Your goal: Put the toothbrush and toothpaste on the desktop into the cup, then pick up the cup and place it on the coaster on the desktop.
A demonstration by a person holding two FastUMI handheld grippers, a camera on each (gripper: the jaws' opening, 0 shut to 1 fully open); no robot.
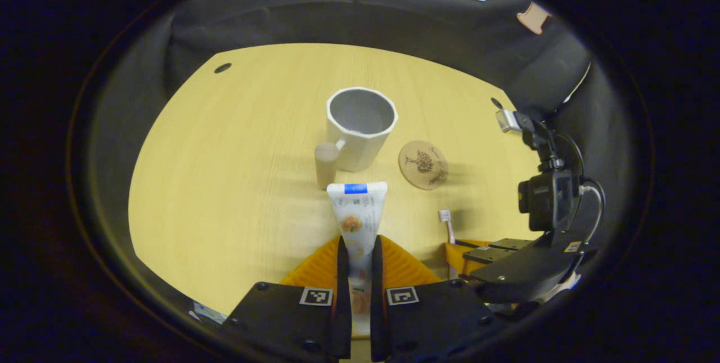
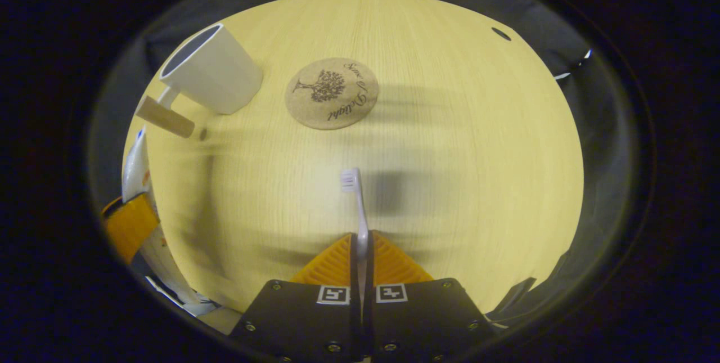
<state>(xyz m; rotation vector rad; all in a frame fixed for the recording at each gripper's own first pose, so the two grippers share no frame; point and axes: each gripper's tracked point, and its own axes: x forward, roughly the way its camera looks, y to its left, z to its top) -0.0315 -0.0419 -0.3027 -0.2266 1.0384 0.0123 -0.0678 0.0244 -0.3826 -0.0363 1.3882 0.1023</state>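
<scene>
My left gripper (image 1: 359,250) is shut on a white toothpaste tube (image 1: 357,214) with a blue mark at its flat end; the tube points toward the white cup (image 1: 360,126). The cup stands upright and empty, its wooden handle (image 1: 325,165) facing me. A round cork coaster (image 1: 423,164) lies to the cup's right. In the right gripper view, my right gripper (image 2: 363,247) is shut on a white toothbrush (image 2: 355,205), bristle head held forward above the table. There the cup (image 2: 212,70) sits far left and the coaster (image 2: 332,93) beside it. The toothpaste tube (image 2: 135,166) shows at the left edge.
The light wooden table (image 1: 236,183) has small dark holes at its far left (image 1: 223,67) and far right (image 2: 500,34). Black cloth walls close it in on all sides. In the left gripper view the right gripper's body and camera (image 1: 548,200) rise at the right.
</scene>
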